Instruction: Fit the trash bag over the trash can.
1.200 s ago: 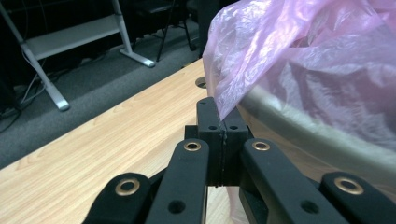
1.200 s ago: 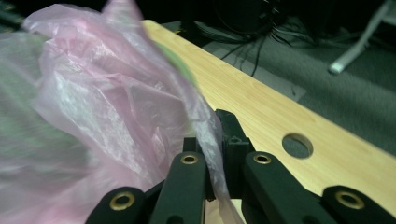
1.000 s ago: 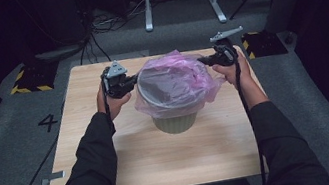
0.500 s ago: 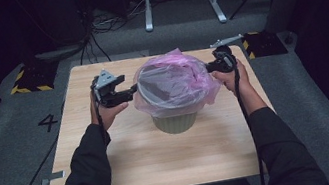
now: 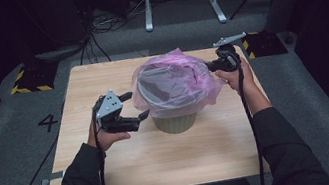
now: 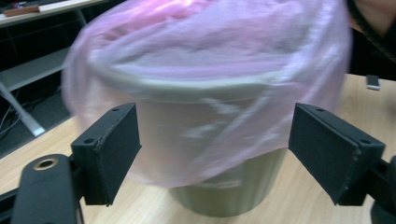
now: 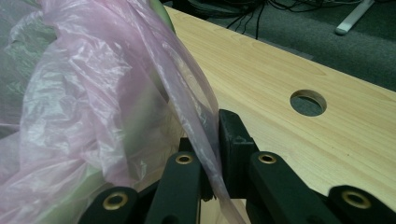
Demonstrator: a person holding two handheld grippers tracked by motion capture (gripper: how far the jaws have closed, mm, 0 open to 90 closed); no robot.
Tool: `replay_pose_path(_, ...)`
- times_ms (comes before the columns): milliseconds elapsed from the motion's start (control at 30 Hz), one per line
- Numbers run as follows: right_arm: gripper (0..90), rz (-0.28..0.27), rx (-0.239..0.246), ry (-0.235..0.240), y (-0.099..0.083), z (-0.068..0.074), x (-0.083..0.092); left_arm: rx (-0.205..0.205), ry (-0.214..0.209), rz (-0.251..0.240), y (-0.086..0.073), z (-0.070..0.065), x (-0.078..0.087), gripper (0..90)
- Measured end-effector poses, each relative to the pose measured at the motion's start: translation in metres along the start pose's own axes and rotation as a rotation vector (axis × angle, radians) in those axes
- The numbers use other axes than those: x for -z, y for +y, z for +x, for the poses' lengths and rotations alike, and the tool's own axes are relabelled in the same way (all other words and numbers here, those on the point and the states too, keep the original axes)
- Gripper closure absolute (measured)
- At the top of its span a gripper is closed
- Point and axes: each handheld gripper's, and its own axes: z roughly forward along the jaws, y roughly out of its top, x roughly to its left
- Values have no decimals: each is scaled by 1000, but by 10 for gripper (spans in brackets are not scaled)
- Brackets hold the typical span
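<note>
The left gripper (image 5: 130, 109), seen in the high view at centre left, has its black jaws spread apart with nothing between them; they have just been opening, and their tips point at the near left side of the thin, translucent pink plastic bag (image 5: 176, 83) that is draped over a round, pale green plastic bin (image 5: 175, 122) standing in the middle of the light wooden table (image 5: 114, 167). At the upper right of the same view the right gripper (image 5: 210, 66) has its jaws pressed together on the bag's far right edge, a grey three-cornered plate above it and a cable trailing along the sleeve. The only writing is a dark figure "4" (image 5: 48, 123) on the grey carpet left of the table. In the left gripper view the two black pads (image 6: 106, 151) stand wide at lower left and lower right, and the blurred pink bag (image 6: 205, 70) hangs over the bin's rim in the upper and middle part, with the green bin wall (image 6: 224, 198) bare at the bottom centre, clear of both pads. In the right gripper view the jaws at bottom centre pinch a fold of the crinkled pink film (image 7: 93, 107), which fills the left half; a round hole (image 7: 308, 102) in the tabletop sits at the centre right.
</note>
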Motion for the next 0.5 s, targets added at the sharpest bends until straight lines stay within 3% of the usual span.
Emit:
replay_pose_path(100,861,1,1,5,1,1,2,-32,3,15,-1,-12,-7,292)
replay_pose_path(167,862,7,5,1,1,1,2,-59,35,8,-2,-17,-10,338)
replay_pose_path(200,862,9,5,1,1,1,3,-63,51,6,-3,-17,-11,440)
replay_pose_path(267,864,10,4,0,1,0,2,-68,36,4,-5,-16,-12,558)
replay_pose_path(333,867,17,-6,5,-1,-2,1,-86,44,20,-7,-17,-14,768)
replay_pose_path(500,869,32,-13,13,-4,-4,-2,-89,1,45,-13,-16,-19,900)
